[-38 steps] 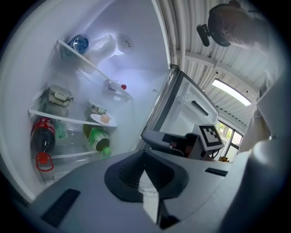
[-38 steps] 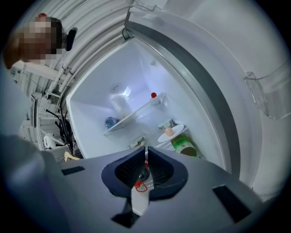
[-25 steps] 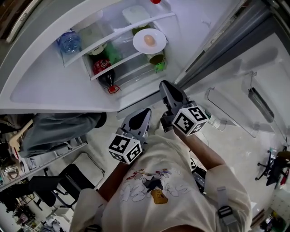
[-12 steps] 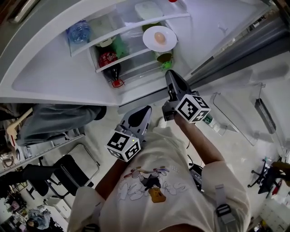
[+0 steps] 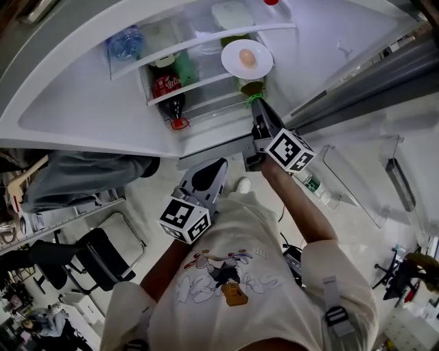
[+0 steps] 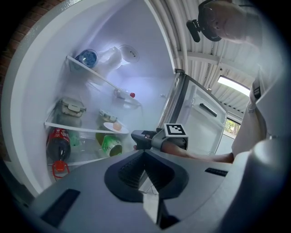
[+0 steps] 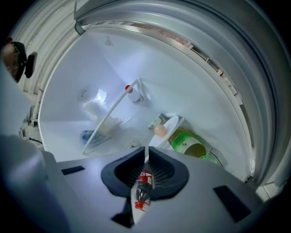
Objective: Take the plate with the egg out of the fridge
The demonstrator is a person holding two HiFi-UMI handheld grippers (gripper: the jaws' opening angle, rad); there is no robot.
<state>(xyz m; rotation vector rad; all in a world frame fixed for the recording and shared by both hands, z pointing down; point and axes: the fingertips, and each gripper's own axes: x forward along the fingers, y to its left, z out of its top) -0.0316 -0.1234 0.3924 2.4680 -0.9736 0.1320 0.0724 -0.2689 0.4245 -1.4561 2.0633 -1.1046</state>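
Note:
A white plate (image 5: 239,55) with a brown egg (image 5: 247,58) rests on the right end of a glass shelf in the open fridge. The left gripper view shows the plate (image 6: 110,127) far ahead; in the right gripper view the plate (image 7: 172,128) and egg (image 7: 159,131) lie just beyond the jaws. My right gripper (image 5: 258,110) is shut and empty, reaching into the fridge opening just below the plate. It also appears in the left gripper view (image 6: 135,138). My left gripper (image 5: 218,164) hangs back outside the fridge, shut and empty.
Under the plate lies a green bottle (image 7: 188,144). A cola bottle (image 5: 164,92) stands at the left of the shelf, with a water bottle (image 5: 125,42) and a white lidded box (image 5: 232,14) on higher shelves. The open fridge door (image 5: 357,158) stands to the right.
My right gripper has moved up the head view toward the fridge and rolled a little. The left gripper has stayed about where it was.

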